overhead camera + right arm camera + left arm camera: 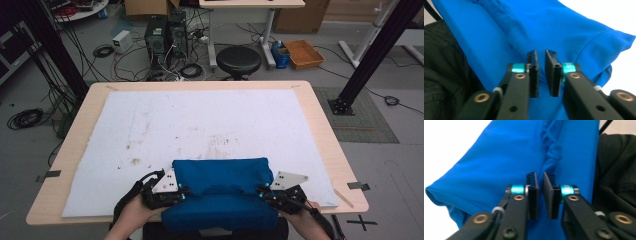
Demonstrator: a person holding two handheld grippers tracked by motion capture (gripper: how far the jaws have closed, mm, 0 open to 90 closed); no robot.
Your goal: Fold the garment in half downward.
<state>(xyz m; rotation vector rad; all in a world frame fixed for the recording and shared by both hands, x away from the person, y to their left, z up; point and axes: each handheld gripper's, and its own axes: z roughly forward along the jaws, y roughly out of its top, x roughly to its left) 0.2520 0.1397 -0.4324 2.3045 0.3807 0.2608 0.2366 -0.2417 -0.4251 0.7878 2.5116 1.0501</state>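
Folded blue garment (pixel 220 192) on white mat (pixel 200 125); left gripper (pixel 182 192) and right gripper (pixel 261 192) flank it, jaws slightly apart, gripping nothing.

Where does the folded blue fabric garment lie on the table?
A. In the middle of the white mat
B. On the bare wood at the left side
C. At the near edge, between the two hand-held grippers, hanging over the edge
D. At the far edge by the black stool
C: in the high view the folded blue fabric garment lies at the near edge of the white mat, drooping over it, between the left hand-held gripper and the right hand-held gripper.
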